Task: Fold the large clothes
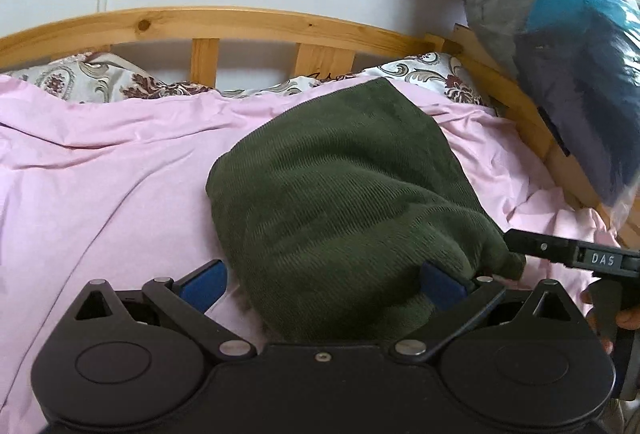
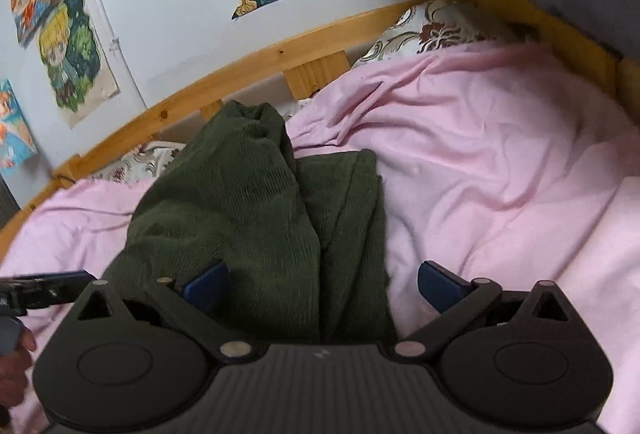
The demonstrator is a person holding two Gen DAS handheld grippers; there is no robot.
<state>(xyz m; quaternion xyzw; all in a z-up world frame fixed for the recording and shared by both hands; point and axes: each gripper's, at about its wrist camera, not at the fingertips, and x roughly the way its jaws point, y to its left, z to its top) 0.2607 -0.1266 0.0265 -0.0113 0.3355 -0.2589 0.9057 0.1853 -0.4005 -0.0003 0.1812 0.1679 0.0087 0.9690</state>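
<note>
A dark green corduroy garment (image 1: pixel 340 194) lies folded on the pink bedsheet (image 1: pixel 100 174). In the left wrist view my left gripper (image 1: pixel 322 282) is open, its blue fingers spread either side of the garment's near end. The right gripper's black body (image 1: pixel 568 254) shows at the right edge, next to the garment's corner. In the right wrist view the garment (image 2: pixel 260 214) lies in long folds. My right gripper (image 2: pixel 322 284) is open, its jaws wide over the garment's near edge. The left gripper (image 2: pixel 44 288) shows at the left.
A wooden bed rail (image 1: pixel 240 22) runs along the far side, with patterned pillows (image 1: pixel 100 78) against it. A clear bag of clothes (image 1: pixel 568 46) hangs at the right. Posters (image 2: pixel 68 50) hang on the wall. The sheet (image 2: pixel 500 174) is rumpled at the right.
</note>
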